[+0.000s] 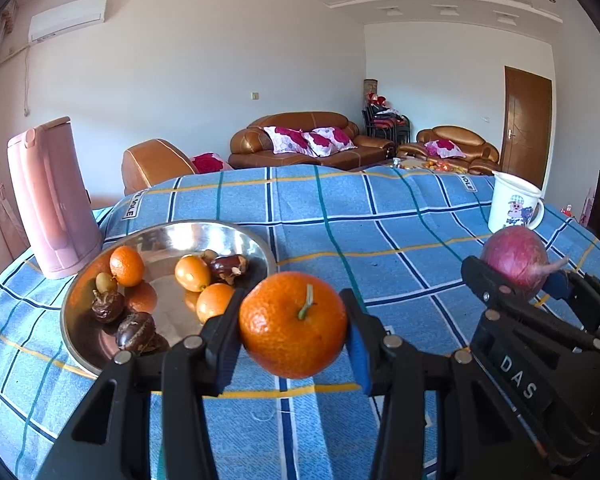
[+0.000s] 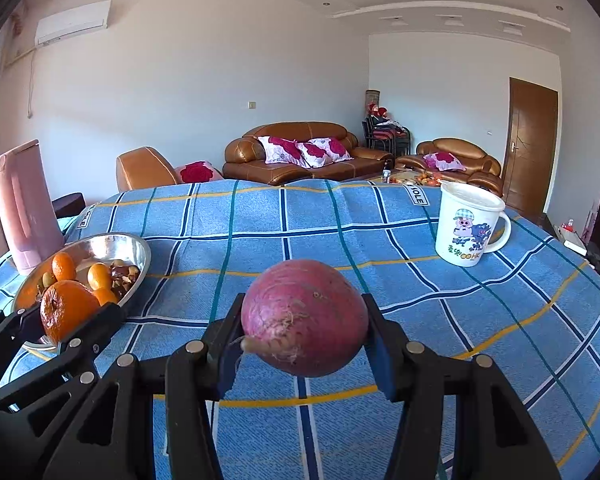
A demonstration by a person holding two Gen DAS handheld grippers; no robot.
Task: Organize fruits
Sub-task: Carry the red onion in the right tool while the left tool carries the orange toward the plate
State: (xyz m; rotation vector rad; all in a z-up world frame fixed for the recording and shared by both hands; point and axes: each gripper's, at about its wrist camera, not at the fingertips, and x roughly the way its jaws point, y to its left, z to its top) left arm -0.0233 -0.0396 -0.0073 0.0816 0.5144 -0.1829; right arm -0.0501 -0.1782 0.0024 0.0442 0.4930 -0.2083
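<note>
1. Left gripper [image 1: 293,326] clamps a mandarin [image 1: 293,325] at lower centre, right of the steel bowl [image 1: 76,320].
2. Right gripper [image 2: 305,326] grips a red onion [image 2: 305,322] at frame centre.

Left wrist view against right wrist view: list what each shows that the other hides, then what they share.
Left wrist only: the green stem on the orange held in the left gripper.
Right wrist only: the whole cartoon print on the white mug, and the root end of the red onion in the right gripper.
Both: the steel bowl of fruit, the pink kettle, the blue checked cloth.
</note>
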